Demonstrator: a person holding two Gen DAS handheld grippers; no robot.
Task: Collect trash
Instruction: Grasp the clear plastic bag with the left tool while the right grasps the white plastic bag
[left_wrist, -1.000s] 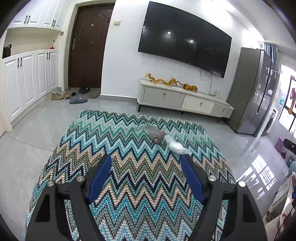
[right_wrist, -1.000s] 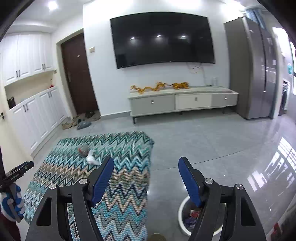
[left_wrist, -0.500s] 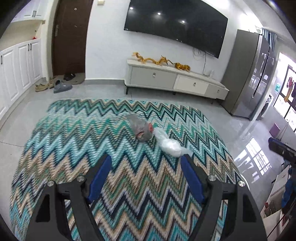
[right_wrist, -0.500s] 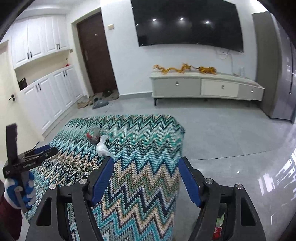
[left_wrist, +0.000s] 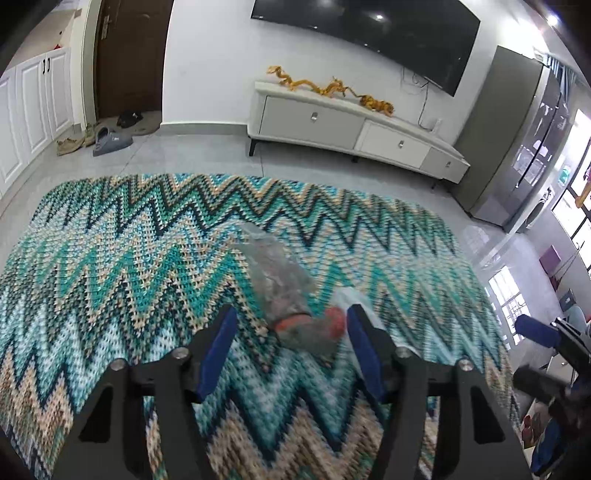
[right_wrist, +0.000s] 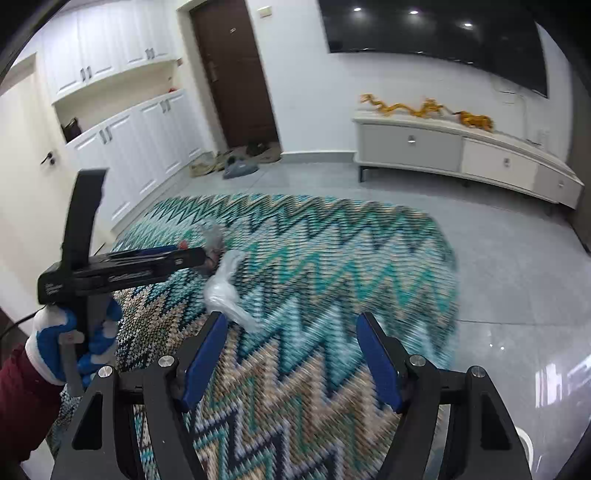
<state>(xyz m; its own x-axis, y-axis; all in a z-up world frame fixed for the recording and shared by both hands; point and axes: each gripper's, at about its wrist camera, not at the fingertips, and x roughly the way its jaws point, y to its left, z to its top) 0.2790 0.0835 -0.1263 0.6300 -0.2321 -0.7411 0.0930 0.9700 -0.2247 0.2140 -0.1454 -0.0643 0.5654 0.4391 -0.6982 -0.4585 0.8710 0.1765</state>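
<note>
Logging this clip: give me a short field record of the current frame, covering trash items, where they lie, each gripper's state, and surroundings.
trash item 1: grey crumpled wrapper with red parts
trash item 2: clear plastic bag
location: both on the zigzag rug, side by side
left gripper: open, fingers on either side of the wrapper's near end, not closed on it
right gripper: open, holding nothing, the bag just beyond its left finger
surroundings: TV cabinet, wall TV, brown door
image quality: motion blur on the rug

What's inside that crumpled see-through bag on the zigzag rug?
Through the clear bag on the rug something red-orange shows near its bottom end, between the left gripper fingers. The blur and crinkled plastic hide what it is, and anything else inside.
</note>
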